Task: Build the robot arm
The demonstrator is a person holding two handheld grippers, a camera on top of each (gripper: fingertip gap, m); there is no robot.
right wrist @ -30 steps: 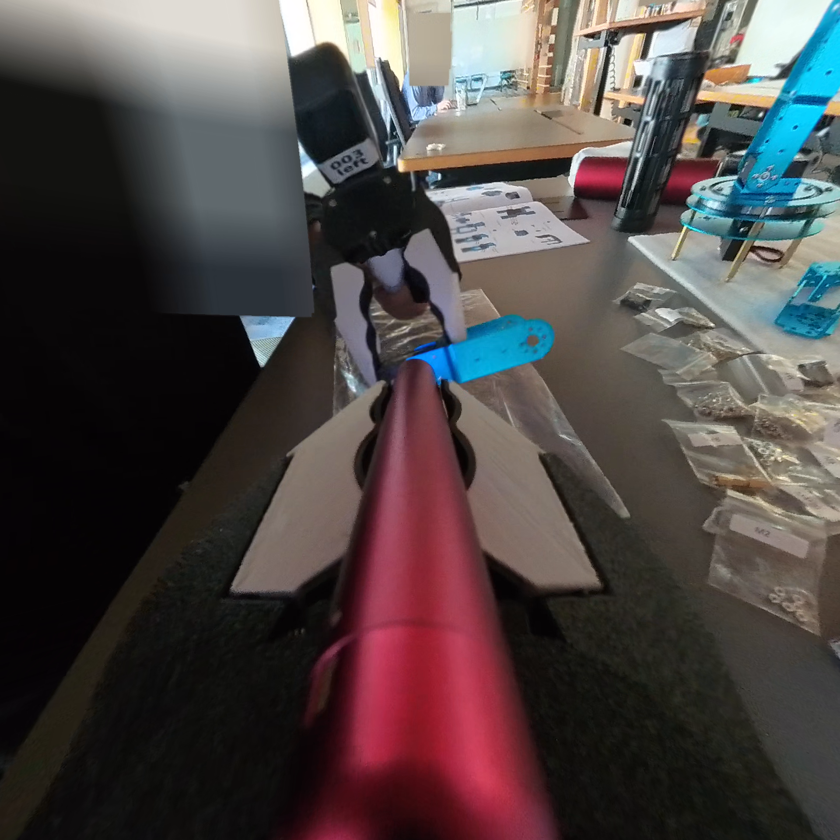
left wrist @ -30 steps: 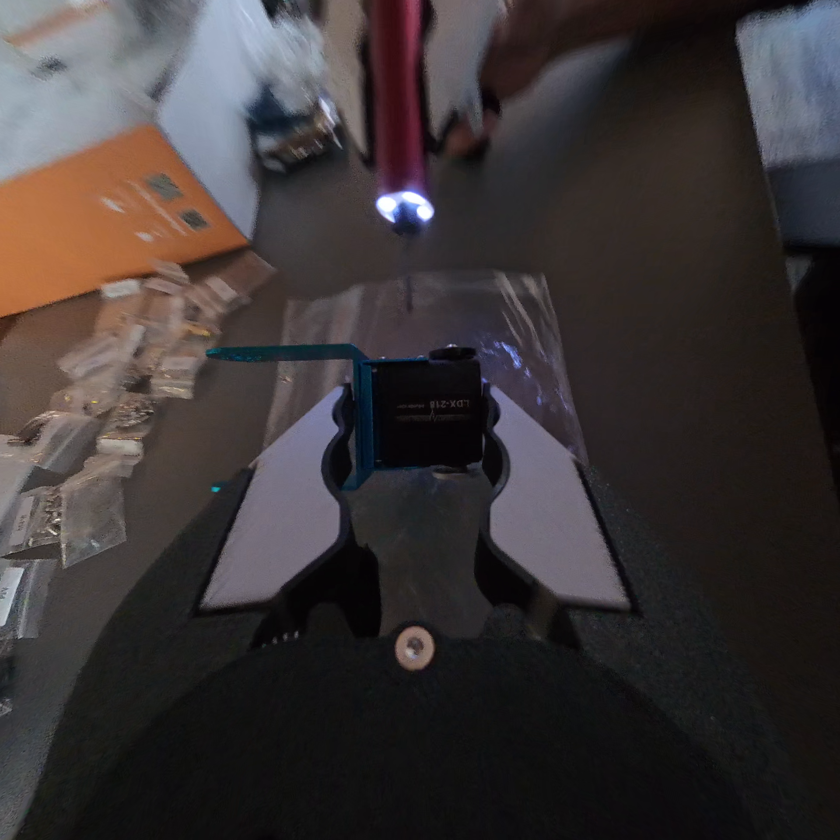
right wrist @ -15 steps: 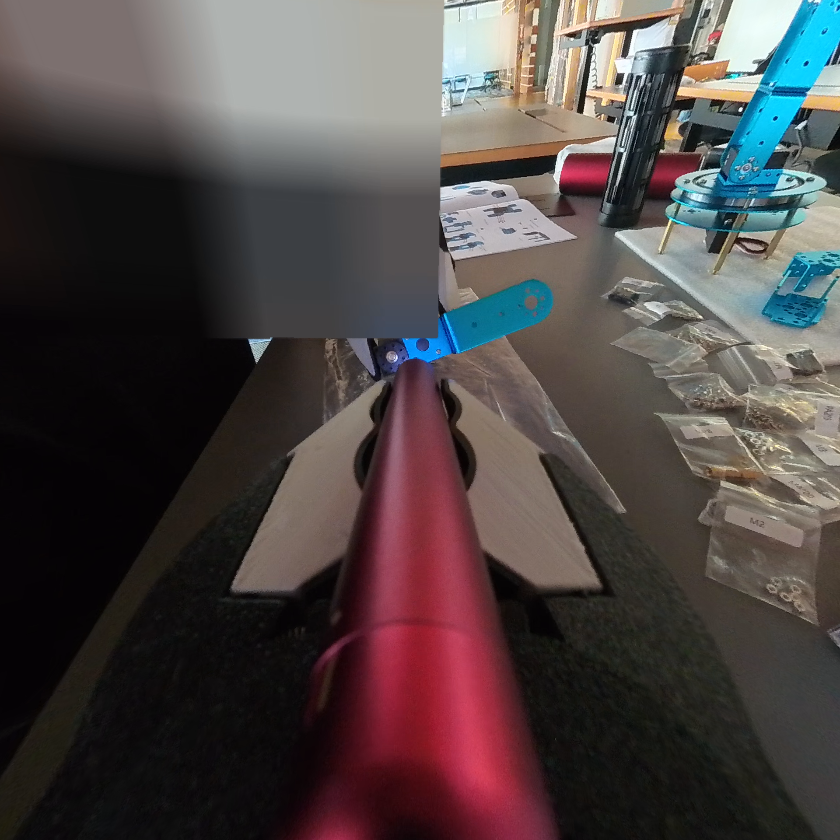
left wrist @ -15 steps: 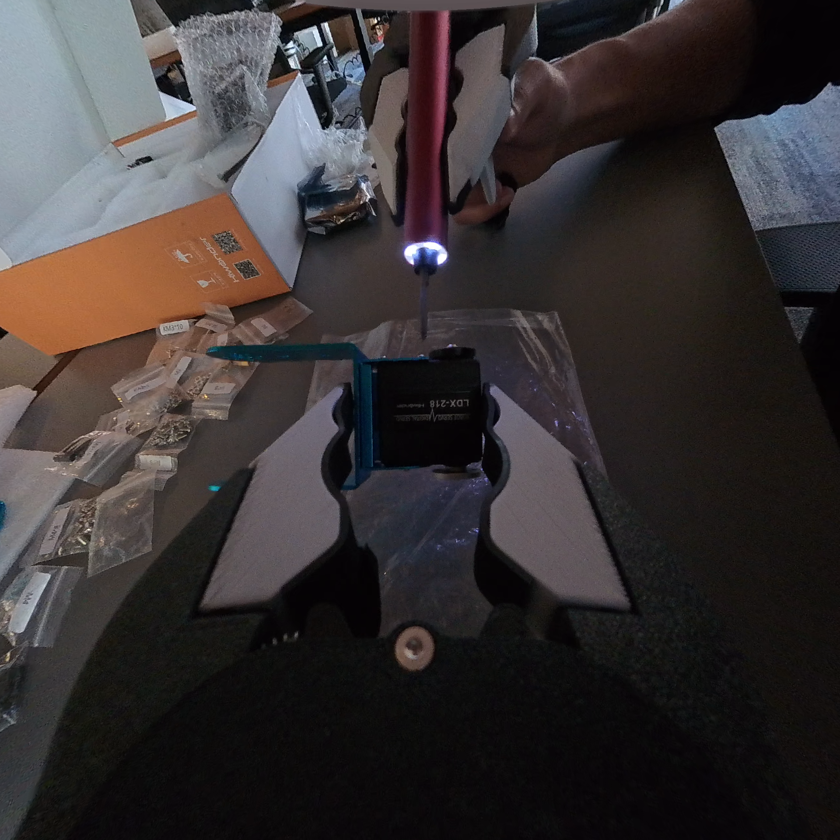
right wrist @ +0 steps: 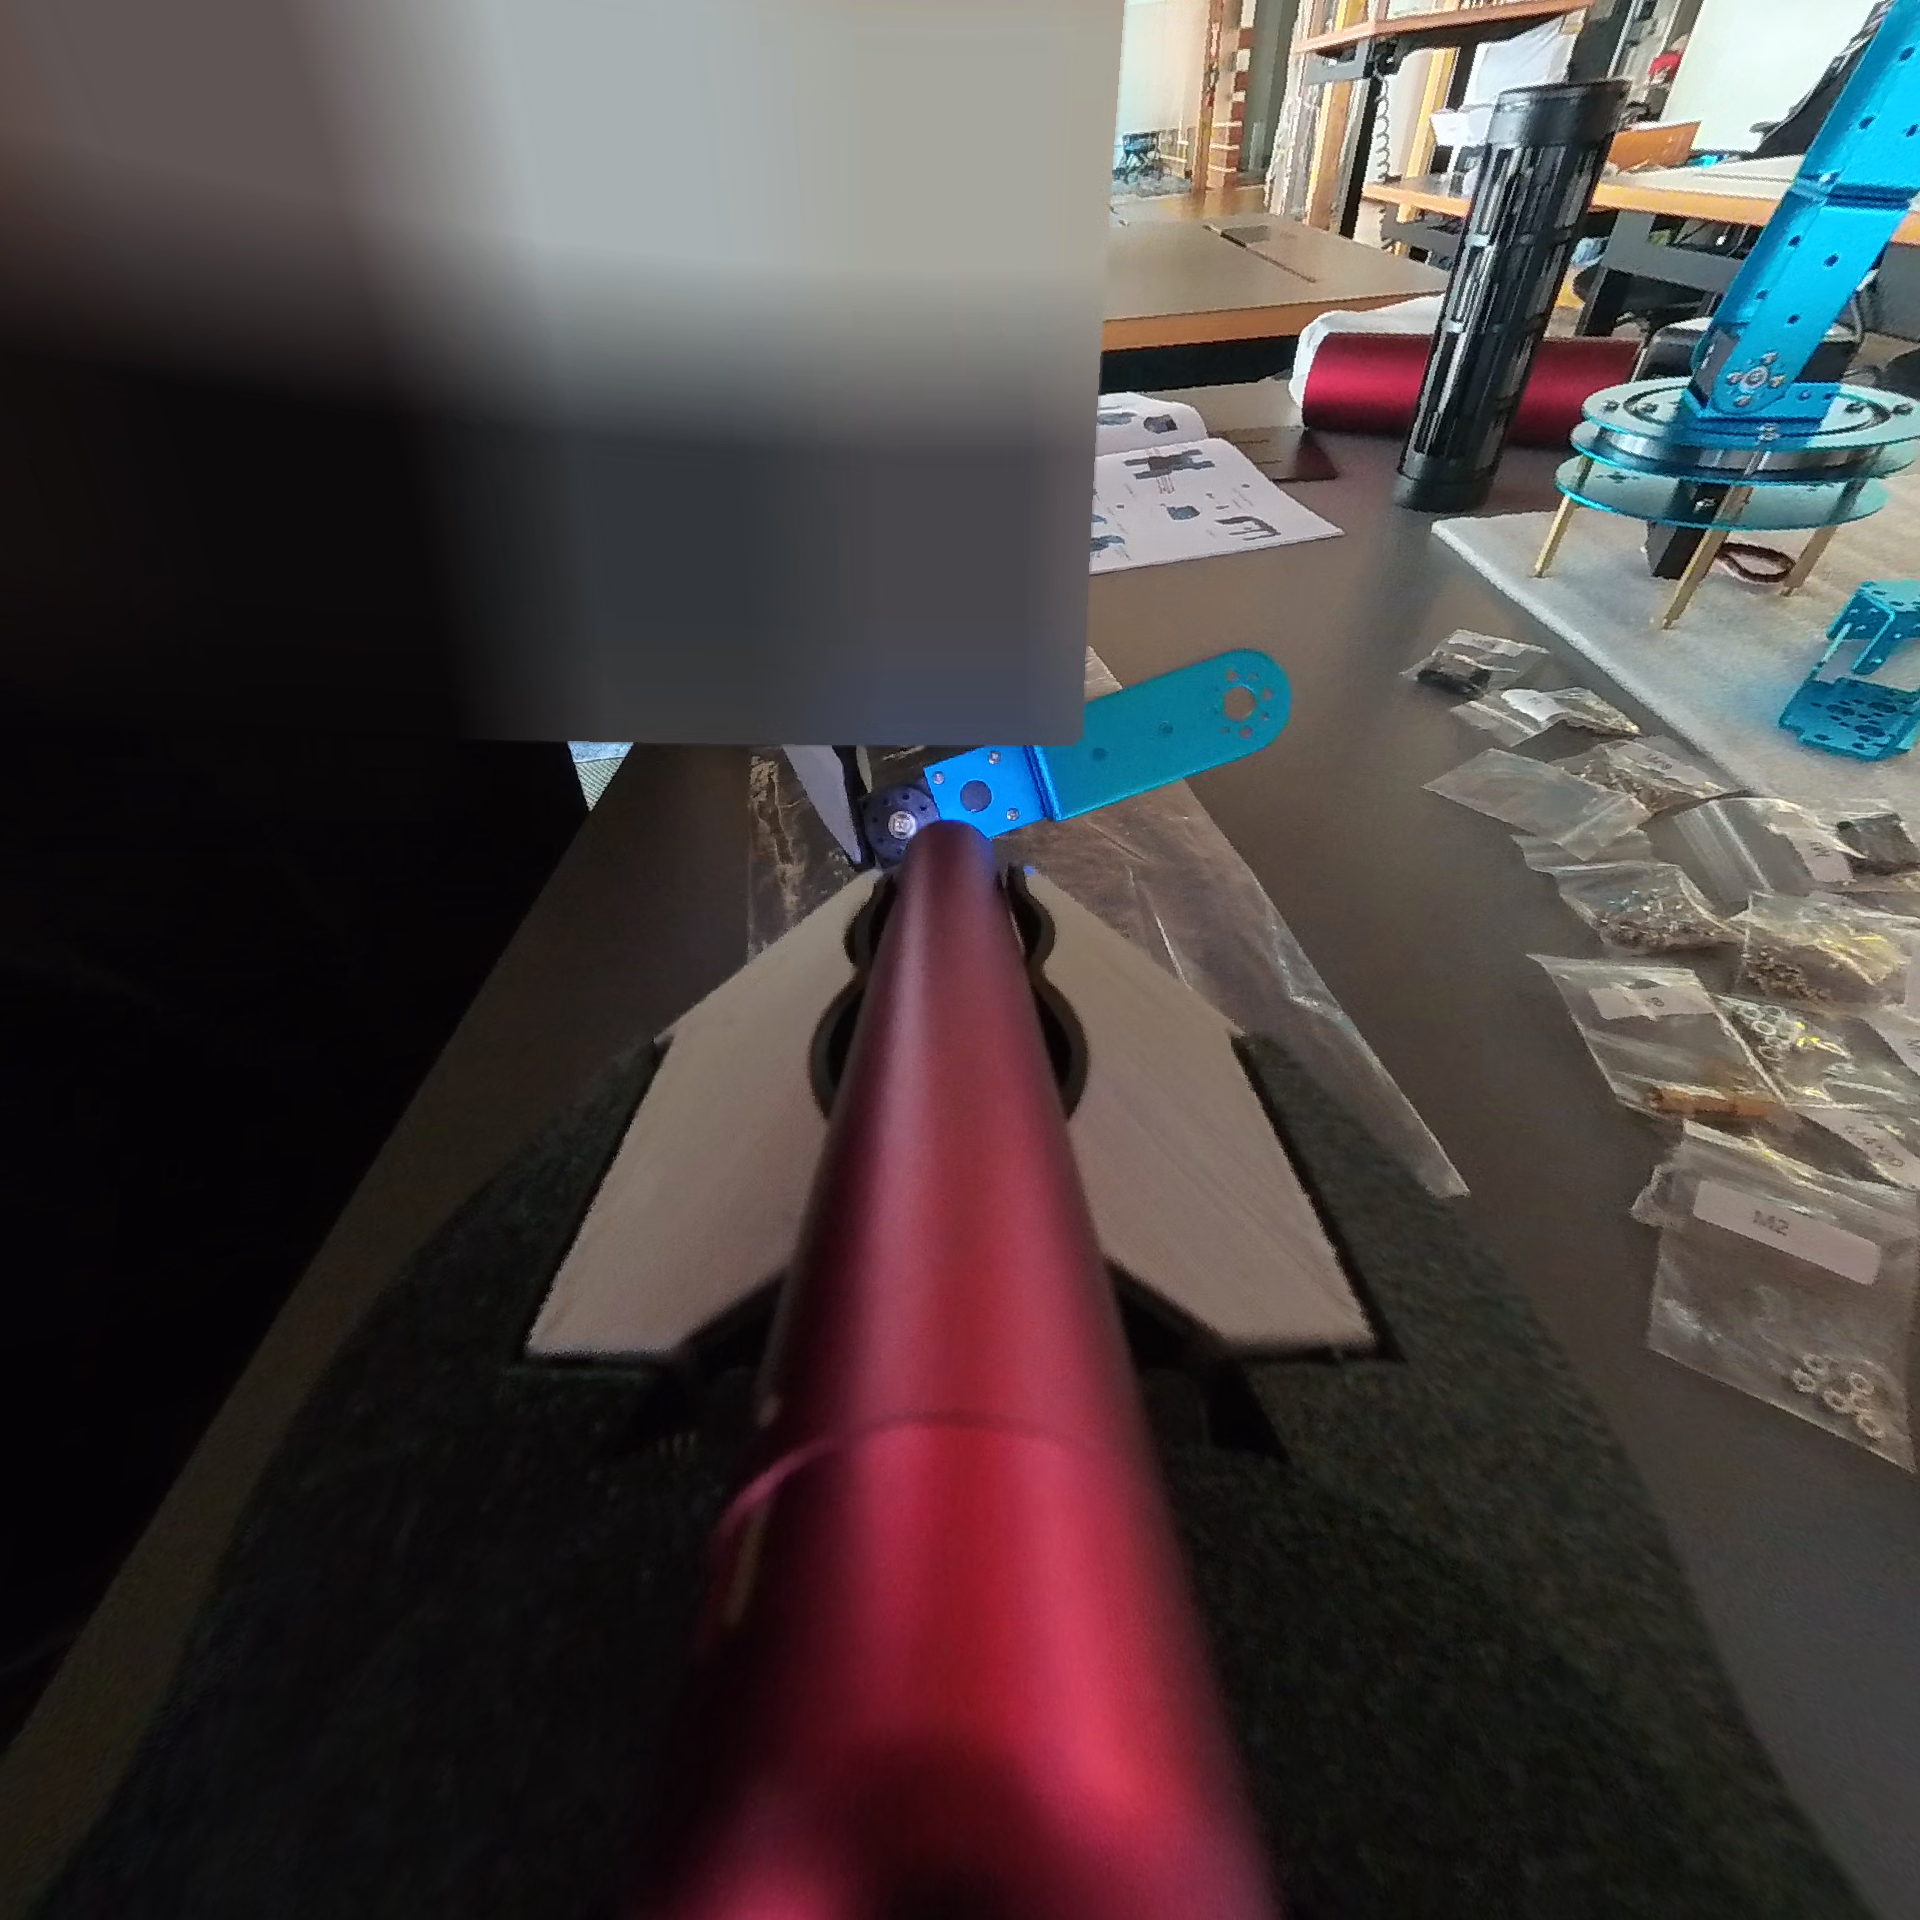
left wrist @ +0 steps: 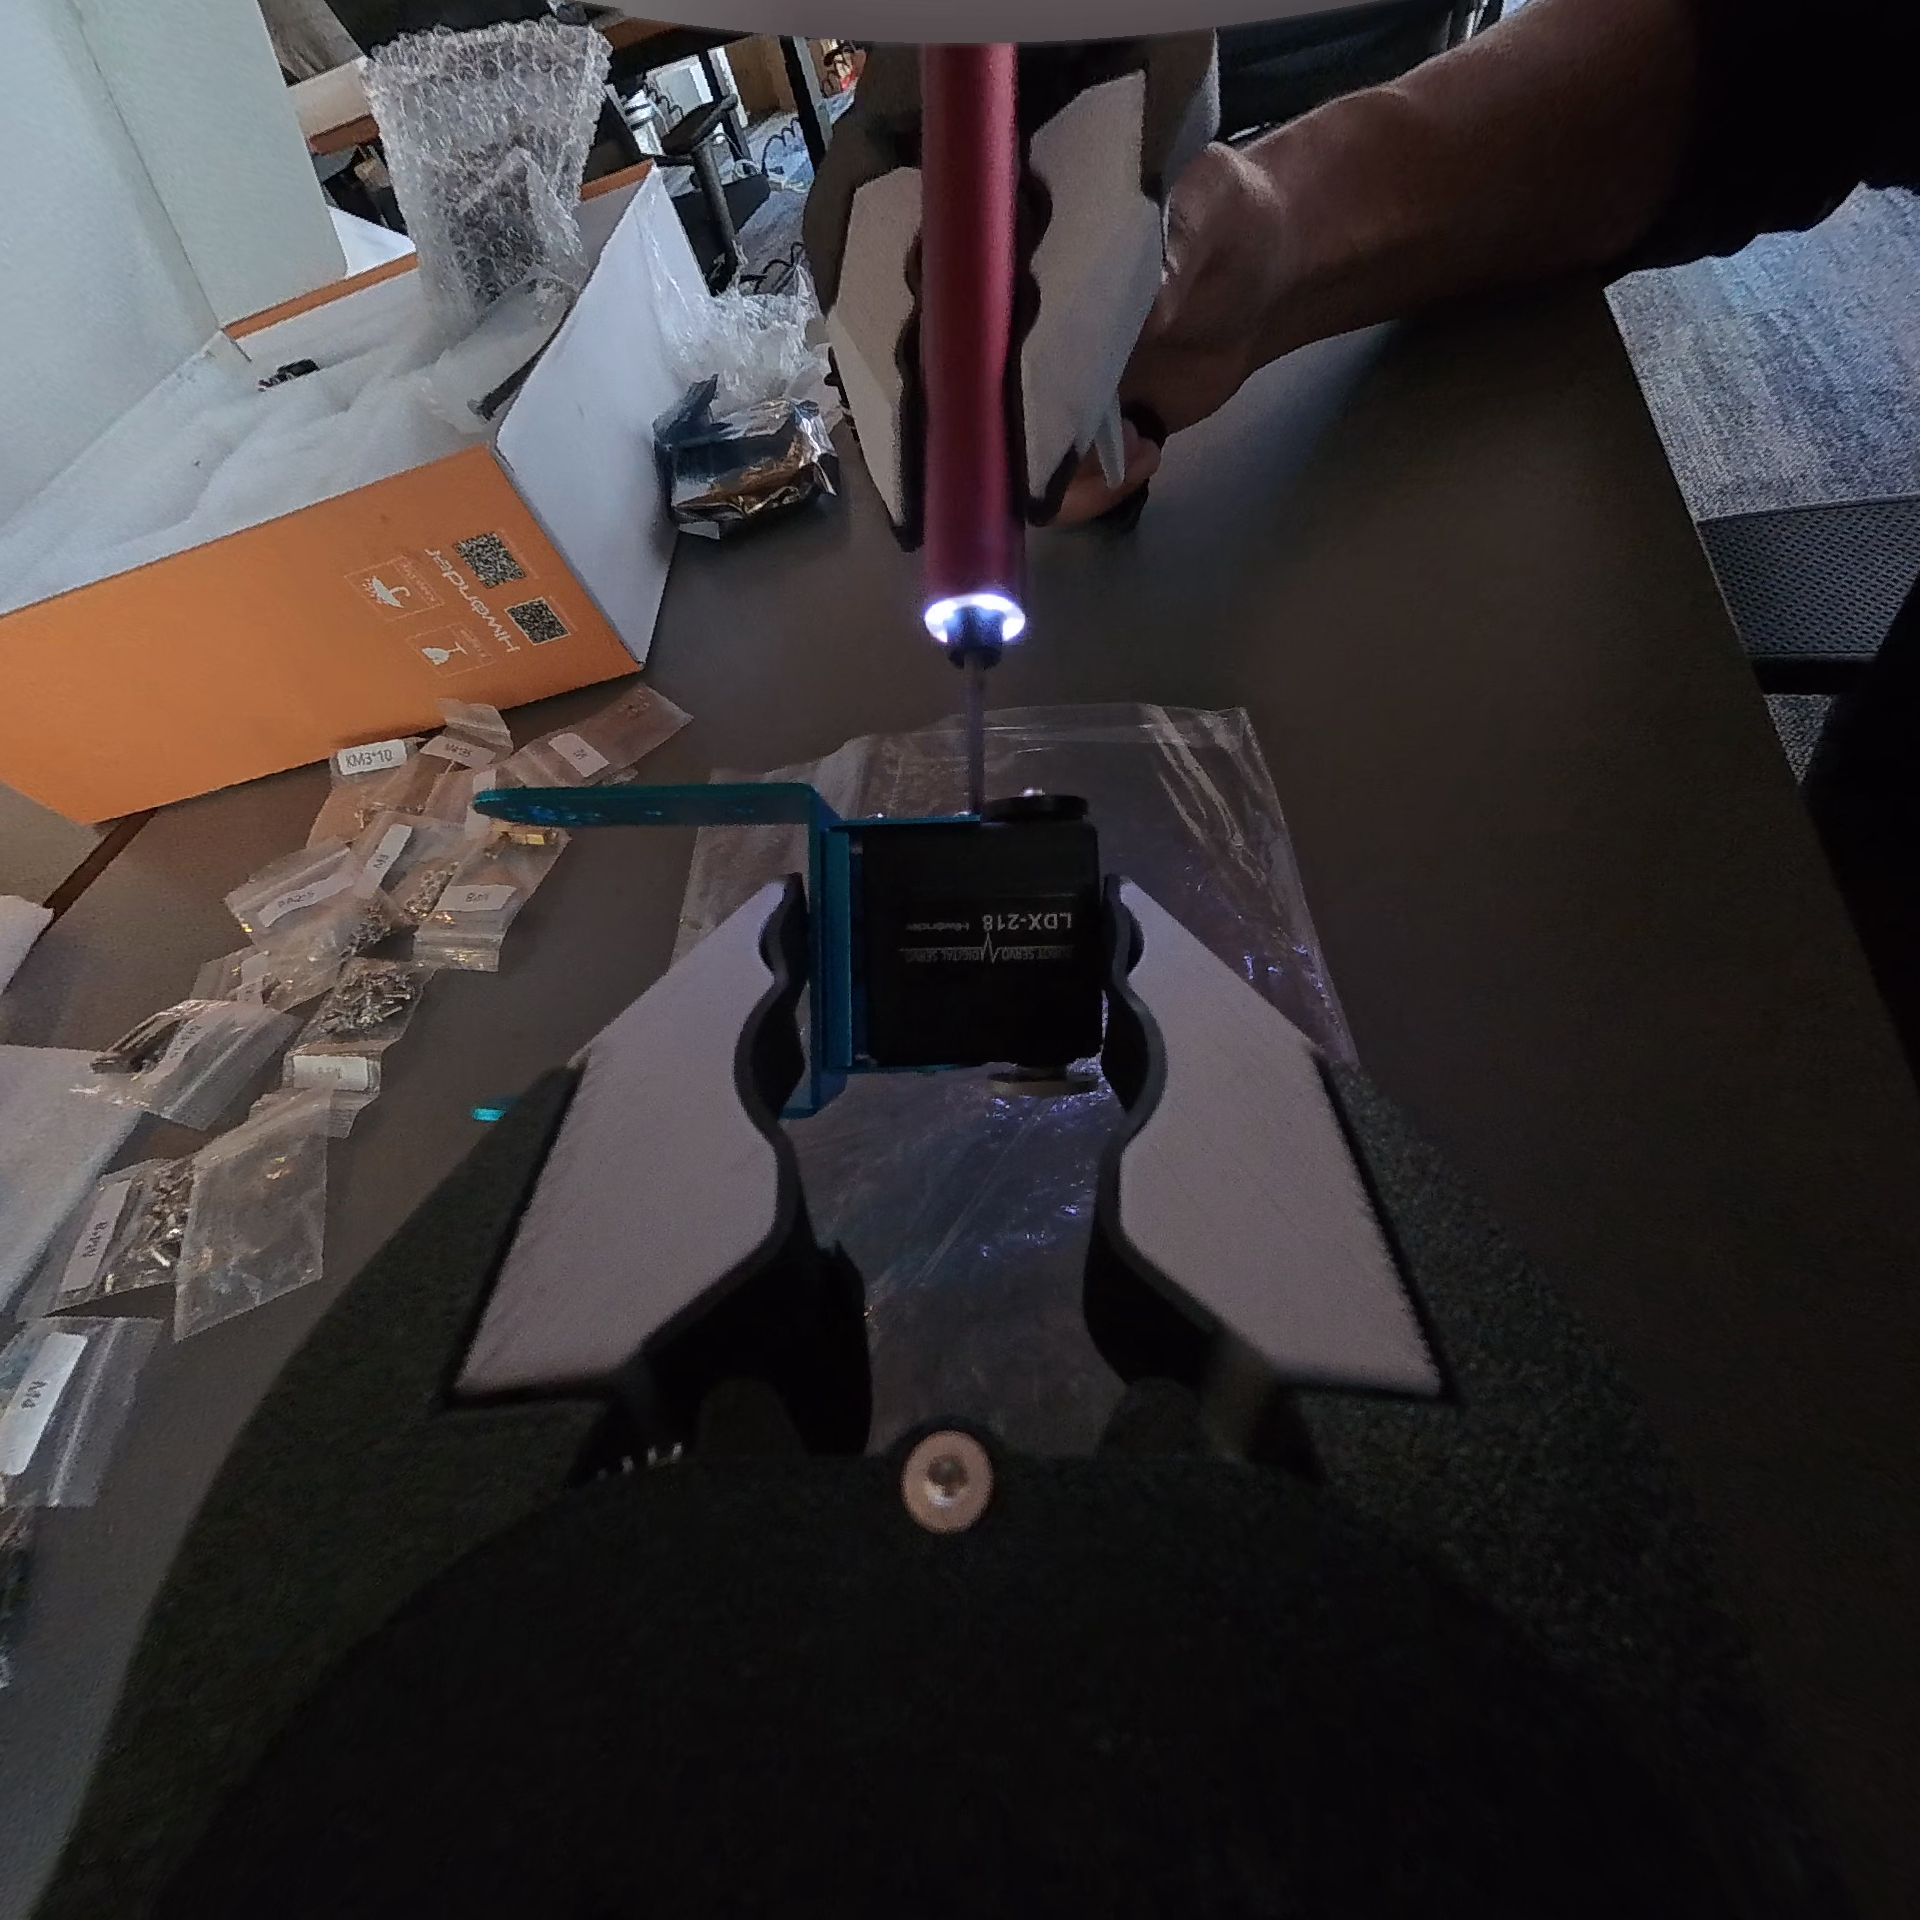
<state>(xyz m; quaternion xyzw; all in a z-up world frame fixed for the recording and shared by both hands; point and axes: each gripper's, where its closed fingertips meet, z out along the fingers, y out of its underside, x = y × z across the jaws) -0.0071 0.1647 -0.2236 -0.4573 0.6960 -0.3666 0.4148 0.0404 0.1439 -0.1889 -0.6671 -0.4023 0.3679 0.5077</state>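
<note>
My left gripper (left wrist: 951, 935) is shut on a black servo (left wrist: 982, 940) with a blue metal bracket (left wrist: 665, 808) fixed to its left side, held above a clear plastic bag (left wrist: 1195, 831). My right gripper (right wrist: 951, 904) is shut on a red electric screwdriver (right wrist: 956, 1299). In the left wrist view the screwdriver (left wrist: 971, 312) points down with its lit tip and thin bit (left wrist: 977, 748) touching the top edge of the servo. In the right wrist view the bracket (right wrist: 1153, 732) and the servo's black horn (right wrist: 899, 821) sit just past the screwdriver's tip.
An open orange and white box (left wrist: 312, 582) stands at the left. Several small bags of screws (left wrist: 312, 966) lie on the dark table (left wrist: 1507, 831). In the right wrist view a blue robot arm on a round base (right wrist: 1756, 416), a black cylinder (right wrist: 1496, 301) and a booklet (right wrist: 1195, 499) stand beyond. The tips of one gripper are about 7 centimetres away from the tips of the other.
The screwdriver has come down and closer to the servo, so its bit now meets the servo's top. My left gripper has held the servo still.
</note>
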